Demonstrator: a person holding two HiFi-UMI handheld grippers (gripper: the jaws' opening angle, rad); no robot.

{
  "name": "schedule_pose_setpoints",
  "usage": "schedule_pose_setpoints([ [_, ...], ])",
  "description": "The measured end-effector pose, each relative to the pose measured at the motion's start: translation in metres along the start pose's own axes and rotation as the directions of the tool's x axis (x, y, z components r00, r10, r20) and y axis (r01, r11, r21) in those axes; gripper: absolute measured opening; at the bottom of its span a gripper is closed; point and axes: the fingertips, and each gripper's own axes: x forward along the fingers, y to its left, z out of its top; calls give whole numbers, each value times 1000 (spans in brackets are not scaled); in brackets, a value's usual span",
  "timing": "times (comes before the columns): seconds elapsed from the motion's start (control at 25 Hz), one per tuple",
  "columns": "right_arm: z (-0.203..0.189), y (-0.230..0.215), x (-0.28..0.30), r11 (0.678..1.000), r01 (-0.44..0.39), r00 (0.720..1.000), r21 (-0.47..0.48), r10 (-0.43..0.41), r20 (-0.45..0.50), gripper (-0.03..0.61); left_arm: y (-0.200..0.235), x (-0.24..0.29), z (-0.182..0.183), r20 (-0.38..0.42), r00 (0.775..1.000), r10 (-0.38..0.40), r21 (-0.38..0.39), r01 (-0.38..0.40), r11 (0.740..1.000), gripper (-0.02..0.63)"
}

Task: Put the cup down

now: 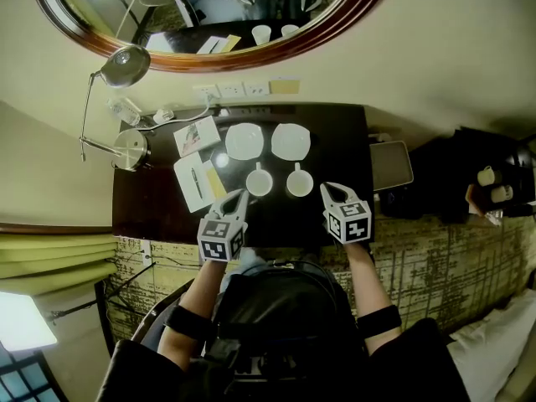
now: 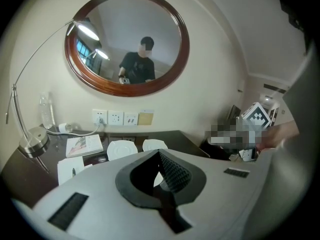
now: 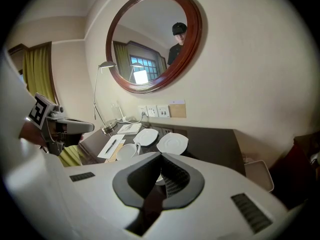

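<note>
Dark brown wooden desk, set against a cream wall. The head view recorded two white saucers side by side, the left saucer and the right saucer. A white cup stood upright on the desk just in front of each: the left-hand cup and the right-hand cup. Neither cup was held.

The left tongs and the right tongs sat at the near edge of the desk, each tip close beside its nearer cup. Each tongs' own view showed its jaws pressed together with nothing between them.

Differences between views:
- Only the head view showed both cups whole.
- The left tongs view hid the cups behind the tongs' own body. It did show both saucers, the booklet and, off to the right, the right tongs' marker cube.
- The right tongs view showed the left-hand cup whole beside the notepad. The right-hand cup was mostly hidden behind the jaws.
- Both tongs views caught a person reflected in the mirror. In the head view the mirror reflected cups and tongs instead.

Room:
- The mirror was oval and wood-framed, with a row of sockets on the wall below it.
- An arched metal lamp and a clear bottle stood at the desk's left end.
- A pale tray lay just off the desk's right end.
- The carpet was patterned, and a yellow-green curtain hung at the left.
</note>
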Motion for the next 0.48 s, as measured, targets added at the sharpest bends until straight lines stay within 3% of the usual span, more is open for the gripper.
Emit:
schedule_pose_setpoints([
  [0.32,-8,-1,1,1000,-12,1000,6,12,-26,0,9,-1,-11,20,999,51,1,-51,999,3],
  [0.44,-9,-6,0,1000,-6,999,10,6,-34,0,6,4,-21,11,999,34,14,-34,999,3],
  [0.48,-10,-8,-1,1000,-1,999,11,1,-38,0,5,7,-25,8,1000,30,23,-30,999,35],
])
